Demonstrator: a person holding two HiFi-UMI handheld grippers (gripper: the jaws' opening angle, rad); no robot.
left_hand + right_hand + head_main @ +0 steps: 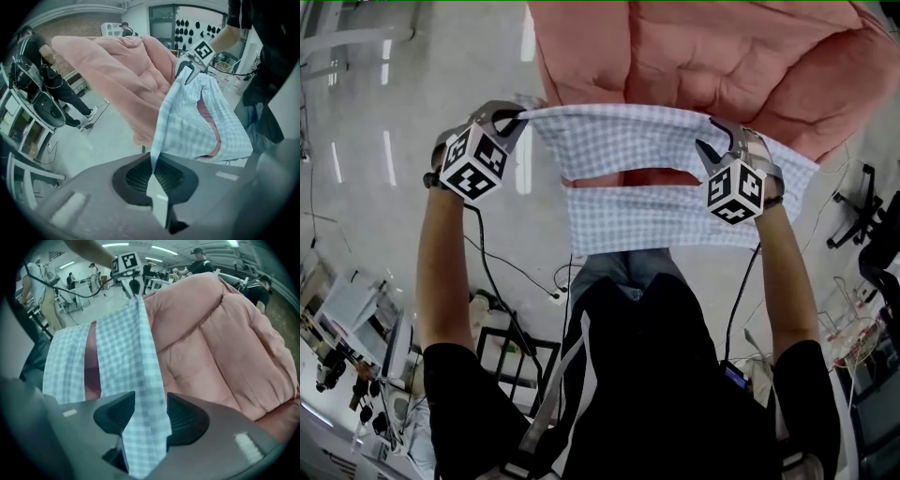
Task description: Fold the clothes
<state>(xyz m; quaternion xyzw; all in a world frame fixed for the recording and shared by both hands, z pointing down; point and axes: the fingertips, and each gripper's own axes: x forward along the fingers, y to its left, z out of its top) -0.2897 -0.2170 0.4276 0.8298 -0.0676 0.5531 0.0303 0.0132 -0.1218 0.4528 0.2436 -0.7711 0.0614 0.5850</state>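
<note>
A blue-and-white checked garment (619, 141) hangs stretched between my two grippers above a pink quilt (722, 56). My left gripper (520, 114) is shut on the garment's left top corner; in the left gripper view the pads (140, 176) pinch the cloth's edge (157, 136). My right gripper (712, 131) is at the right top corner. In the right gripper view its jaws (150, 413) stand apart, and a strip of the checked cloth (140, 394) runs loosely through the gap. The garment's lower half (647, 220) hangs down in front of the person's body.
The pink quilt (220, 333) fills the space ahead and to the right. An office chair (853, 211) stands at the right, and cables (516, 272) lie on the pale floor. Several people (61, 89) and metal racks (28, 126) are in the room behind.
</note>
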